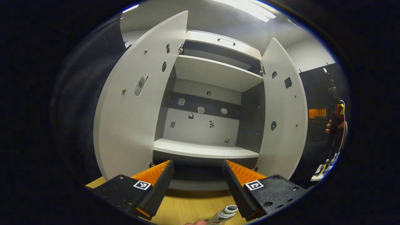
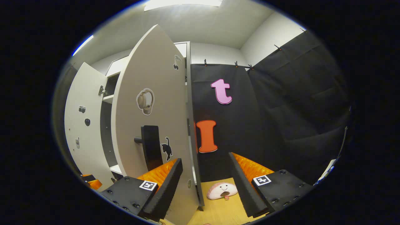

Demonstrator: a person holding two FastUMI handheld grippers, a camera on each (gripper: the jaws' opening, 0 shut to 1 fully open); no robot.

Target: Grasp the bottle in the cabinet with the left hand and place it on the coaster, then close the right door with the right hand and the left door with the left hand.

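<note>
So the cabinet (image 1: pixel 215 78) has both doors swung wide open. In the left gripper view the left door (image 1: pixel 134 103) and right door (image 1: pixel 286 109) frame the inside, and the shelf (image 1: pixel 203 148) in there has nothing standing on it, just little stickers on the back panel. The left hand-held gripper (image 1: pixel 198 182) sits in front of the cabinet with its fingers spread well apart, holding nothing. The bottle (image 1: pixel 223 215) is down at the very bottom edge of that view, on the wooden surface (image 1: pixel 187 207) just below and between the fingers, right next to the right-side one. I can only see its white top part and a bit of green label, so can't tell if it's upright or tilted, or what it's resting on. A hand (image 1: pixel 336 126) shows far off on the right edge.

In the right gripper view, the right hand-held gripper (image 2: pixel 206 182) is also spread open with nothing clamped. The edge of the right door sits between its fingers, closer to the left-side one; can't tell if it's touching. That door's black handle (image 2: pixel 151 147) is just above the left-side finger. A little round plush toy (image 2: pixel 222 190) with a smiley lies on the surface between the fingers.
</note>
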